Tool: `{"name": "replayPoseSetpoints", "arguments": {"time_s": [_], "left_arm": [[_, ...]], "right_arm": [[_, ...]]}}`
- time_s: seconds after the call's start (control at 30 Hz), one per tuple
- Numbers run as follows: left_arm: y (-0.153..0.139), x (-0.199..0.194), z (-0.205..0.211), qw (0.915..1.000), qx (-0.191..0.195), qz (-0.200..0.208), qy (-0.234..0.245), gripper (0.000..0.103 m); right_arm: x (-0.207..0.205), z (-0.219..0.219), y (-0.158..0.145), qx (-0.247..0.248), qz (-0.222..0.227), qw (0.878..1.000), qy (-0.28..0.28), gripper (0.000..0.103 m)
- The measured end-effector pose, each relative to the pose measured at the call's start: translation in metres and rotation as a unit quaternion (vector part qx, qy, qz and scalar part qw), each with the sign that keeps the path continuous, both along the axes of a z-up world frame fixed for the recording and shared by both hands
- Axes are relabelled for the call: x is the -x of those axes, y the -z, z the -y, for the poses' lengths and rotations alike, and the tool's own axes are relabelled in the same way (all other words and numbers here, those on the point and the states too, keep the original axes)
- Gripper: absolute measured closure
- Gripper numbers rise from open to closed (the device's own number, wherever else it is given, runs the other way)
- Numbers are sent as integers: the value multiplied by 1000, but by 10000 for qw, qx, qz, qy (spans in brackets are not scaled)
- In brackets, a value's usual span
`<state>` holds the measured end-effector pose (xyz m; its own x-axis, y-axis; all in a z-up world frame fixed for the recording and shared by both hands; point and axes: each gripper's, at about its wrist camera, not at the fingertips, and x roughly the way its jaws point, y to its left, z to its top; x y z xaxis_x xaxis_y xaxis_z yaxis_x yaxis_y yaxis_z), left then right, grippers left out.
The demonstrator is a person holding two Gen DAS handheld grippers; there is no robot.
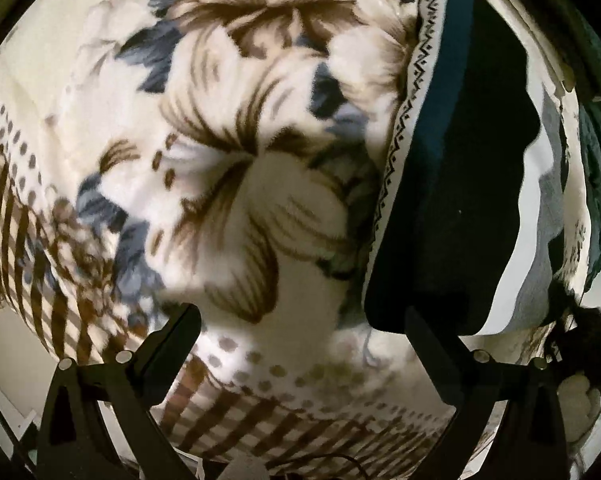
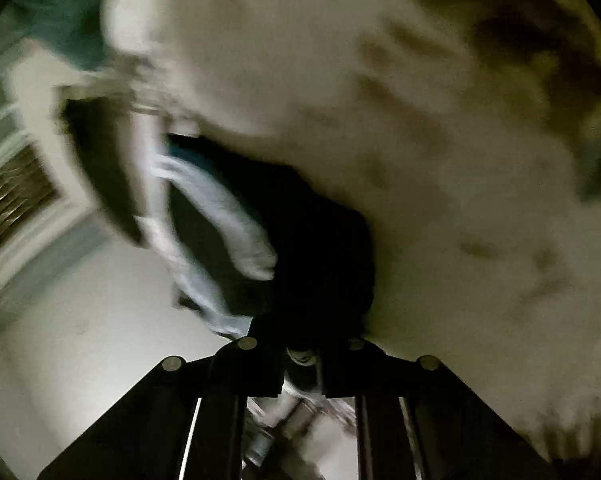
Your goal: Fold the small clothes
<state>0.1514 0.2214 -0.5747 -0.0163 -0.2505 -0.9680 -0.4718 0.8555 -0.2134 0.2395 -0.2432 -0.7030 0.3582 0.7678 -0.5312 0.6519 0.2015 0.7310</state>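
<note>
A small dark navy garment with a white patterned trim and white stripes lies on the floral blanket at the right of the left wrist view. My left gripper is open above the blanket, its right finger by the garment's near edge. In the blurred right wrist view, my right gripper is shut on the dark garment, which hangs with a white stripe showing.
The cream blanket with brown and blue flowers covers the bed. A teal cloth lies past the bed's right edge. Pale floor and a vent-like grille show at left in the right wrist view.
</note>
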Motion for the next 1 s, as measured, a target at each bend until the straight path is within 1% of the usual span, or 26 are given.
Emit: {"name": "replayPoseSetpoints", "arguments": {"time_s": [0.03, 0.1, 0.13, 0.17, 0.2, 0.27, 0.3, 0.33, 0.37, 0.4, 0.47, 0.53, 0.57, 0.6, 0.63, 0.67, 0.7, 0.73, 0.77, 0.8, 0.83, 0.87, 0.9, 0.93, 0.97, 1.0], "left_arm": [[1, 1, 1, 10000, 12, 40, 5, 0], [-3, 1, 5, 10000, 34, 81, 28, 0], [-2, 1, 6, 9999, 85, 114, 27, 0], [-8, 0, 8, 9998, 159, 145, 11, 0], [-10, -3, 8, 9996, 231, 171, -25, 0], [-6, -2, 7, 9989, 395, 230, -139, 0], [-6, 0, 7, 9983, 472, 266, -196, 0], [-5, 1, 7, 9980, 508, 302, -228, 0], [-6, 1, 8, 9977, 529, 355, -235, 0], [-5, 1, 9, 9975, 532, 402, -215, 0], [-4, 0, 13, 9974, 545, 434, -163, 0], [-4, -1, 17, 9973, 568, 441, -161, 0], [-4, -2, 19, 9970, 601, 464, -165, 0], [-6, -4, 22, 9969, 614, 473, -158, 0], [-6, -3, 24, 9969, 614, 482, -135, 0], [-6, -4, 30, 9969, 600, 483, -127, 0], [-7, -6, 33, 9971, 585, 484, -92, 0], [-9, -7, 36, 9972, 567, 483, -57, 0], [-9, -8, 38, 9974, 542, 479, -13, 0], [-9, -11, 39, 9976, 511, 469, 31, 0], [-8, -11, 41, 9979, 471, 451, 61, 0], [-9, -13, 42, 9980, 460, 439, 69, 0], [-8, -15, 43, 9979, 463, 441, 65, 0], [-9, -18, 43, 9978, 477, 463, 61, 0], [-10, -22, 43, 9975, 478, 506, 86, 0], [-11, -26, 43, 9975, 454, 537, 119, 0]], "right_arm": [[-6, -5, -18, 173, 510, 9984, -169, 91], [-9, -11, -36, 418, 1103, 9921, -420, 92], [-10, -12, -42, 803, 1293, 9861, -668, 92], [-11, -14, -40, 1428, 1270, 9754, -1097, 92], [-11, -16, -29, 1851, 935, 9670, -1477, 91], [-8, -14, -10, 2124, 475, 9575, -1894, 84], [-6, -12, -8, 2078, 404, 9592, -1873, 76], [-4, -10, -12, 1945, 359, 9630, -1833, 64], [-4, -9, -16, 1905, 321, 9643, -1811, 56], [-2, -6, -22, 1905, 289, 9658, -1735, 45], [7, 2, -36, 1783, 296, 9740, -1366, 43], [15, -3, -45, 1310, 353, 9847, -1095, 43], [16, -6, -49, 1130, 436, 9866, -1097, 43], [15, -23, -55, 851, 639, 9855, -1325, 43], [9, -38, -59, 689, 785, 9825, -1540, 44], [2, -63, -63, 356, 1041, 9775, -1798, 44], [-2, -77, -62, 133, 1168, 9745, -1913, 44], [-8, -96, -62, -120, 1272, 9700, -2068, 44], [-15, -114, -54, -122, 1205, 9657, -2298, 44], [-20, -122, -45, 184, 1033, 9632, -2475, 49], [-22, -127, -31, 600, 818, 9590, -2646, 74], [-21, -128, -18, 823, 571, 9553, -2782, 94], [-20, -126, -10, 1006, 289, 9513, -2900, 103], [-19, -123, -10, 967, 231, 9513, -2917, 102], [-19, -121, -20, 940, 308, 9501, -2959, 100], [-20, -118, -34, 1057, 421, 9458, -3041, 97]]}}
